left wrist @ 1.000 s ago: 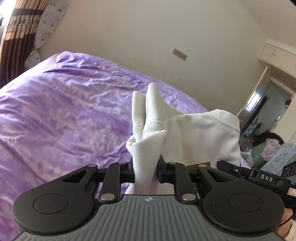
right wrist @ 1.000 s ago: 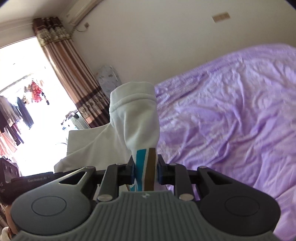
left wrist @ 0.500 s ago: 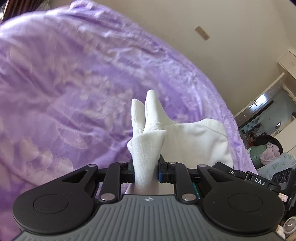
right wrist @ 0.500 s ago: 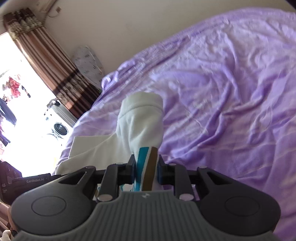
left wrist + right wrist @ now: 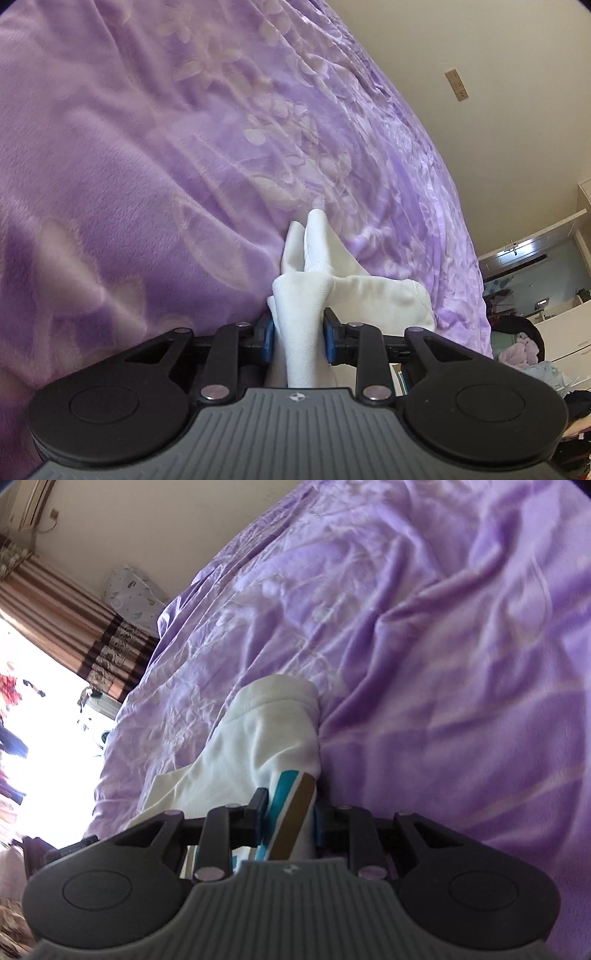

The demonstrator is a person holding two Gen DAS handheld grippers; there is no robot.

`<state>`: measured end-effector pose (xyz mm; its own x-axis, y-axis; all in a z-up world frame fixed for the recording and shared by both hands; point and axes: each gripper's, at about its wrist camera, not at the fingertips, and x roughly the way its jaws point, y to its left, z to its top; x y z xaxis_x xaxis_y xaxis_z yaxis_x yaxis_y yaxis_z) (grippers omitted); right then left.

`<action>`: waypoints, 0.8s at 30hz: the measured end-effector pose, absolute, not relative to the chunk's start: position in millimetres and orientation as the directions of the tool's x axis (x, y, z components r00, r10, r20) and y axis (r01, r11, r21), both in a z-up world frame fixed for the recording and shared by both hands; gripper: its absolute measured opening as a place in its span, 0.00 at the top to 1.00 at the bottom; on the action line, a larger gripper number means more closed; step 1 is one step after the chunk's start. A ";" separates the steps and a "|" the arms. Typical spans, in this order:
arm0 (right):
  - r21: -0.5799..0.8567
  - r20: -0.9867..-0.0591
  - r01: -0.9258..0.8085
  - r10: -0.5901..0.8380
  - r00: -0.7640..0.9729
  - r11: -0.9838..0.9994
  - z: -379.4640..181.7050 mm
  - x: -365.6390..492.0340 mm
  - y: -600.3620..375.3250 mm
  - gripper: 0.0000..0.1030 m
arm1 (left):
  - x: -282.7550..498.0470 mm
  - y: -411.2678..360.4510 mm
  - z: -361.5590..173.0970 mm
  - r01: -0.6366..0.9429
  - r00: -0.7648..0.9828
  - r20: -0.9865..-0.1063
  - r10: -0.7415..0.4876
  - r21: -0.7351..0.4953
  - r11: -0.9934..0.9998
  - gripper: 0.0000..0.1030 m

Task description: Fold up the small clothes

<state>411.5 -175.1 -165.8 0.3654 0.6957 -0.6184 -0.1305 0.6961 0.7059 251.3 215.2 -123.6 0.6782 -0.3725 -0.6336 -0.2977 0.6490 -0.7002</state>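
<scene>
A small white garment (image 5: 354, 299) hangs between my two grippers just above the purple bedspread (image 5: 147, 166). My left gripper (image 5: 298, 328) is shut on a bunched white corner of it, whose folds stick up past the fingers. My right gripper (image 5: 288, 808) is shut on another part of the garment (image 5: 266, 738), at a teal and brown stripe (image 5: 291, 805). The hem stands up ahead of the right fingers, close to the bedspread (image 5: 443, 664). The stretch of cloth between the grippers is partly hidden.
The bedspread is rumpled, with a flower pattern. A brown striped curtain (image 5: 74, 627) and a bright window lie left in the right wrist view. White cupboards (image 5: 569, 325) and a doorway stand right in the left wrist view. A wall (image 5: 498, 74) runs behind the bed.
Both grippers have tilted down and come closer to the bedspread, carrying the white garment with them. Their grip is unchanged.
</scene>
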 end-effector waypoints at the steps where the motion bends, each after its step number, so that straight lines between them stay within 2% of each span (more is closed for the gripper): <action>1: 0.717 -0.612 -0.115 0.700 0.367 0.688 -165.4 410.3 -177.4 0.81 | 250.7 215.6 -122.2 -0.300 0.682 -0.634 -0.365 -0.698 0.651 0.67; 4: 0.744 -0.599 -0.052 0.699 0.391 0.667 -162.6 407.5 -187.2 0.78 | 244.6 219.0 -113.0 -0.336 0.703 -0.635 -0.319 -0.692 0.639 0.61; 6: 0.735 -0.605 -0.032 0.676 0.420 0.677 -154.4 401.6 -194.8 0.73 | 240.4 219.1 -104.8 -0.367 0.711 -0.646 -0.279 -0.679 0.637 0.55; 8: 0.704 -0.625 -0.029 0.638 0.450 0.710 -140.4 394.0 -199.7 0.69 | 234.8 215.9 -92.1 -0.393 0.711 -0.666 -0.225 -0.642 0.658 0.52; 12: 0.587 -0.678 -0.072 0.538 0.501 0.806 -100.8 371.3 -204.4 0.69 | 220.1 199.8 -60.5 -0.404 0.697 -0.708 -0.113 -0.518 0.754 0.52; 18: 0.504 -0.669 -0.187 0.518 0.533 0.843 -47.0 314.1 -209.9 0.69 | 191.4 174.4 -24.0 -0.282 0.696 -0.692 -0.192 -0.509 0.813 0.52; 24: 0.400 -0.682 -0.323 0.513 0.521 0.858 -17.6 246.2 -197.4 0.69 | 159.5 133.1 3.1 -0.116 0.684 -0.688 -0.244 -0.432 0.895 0.52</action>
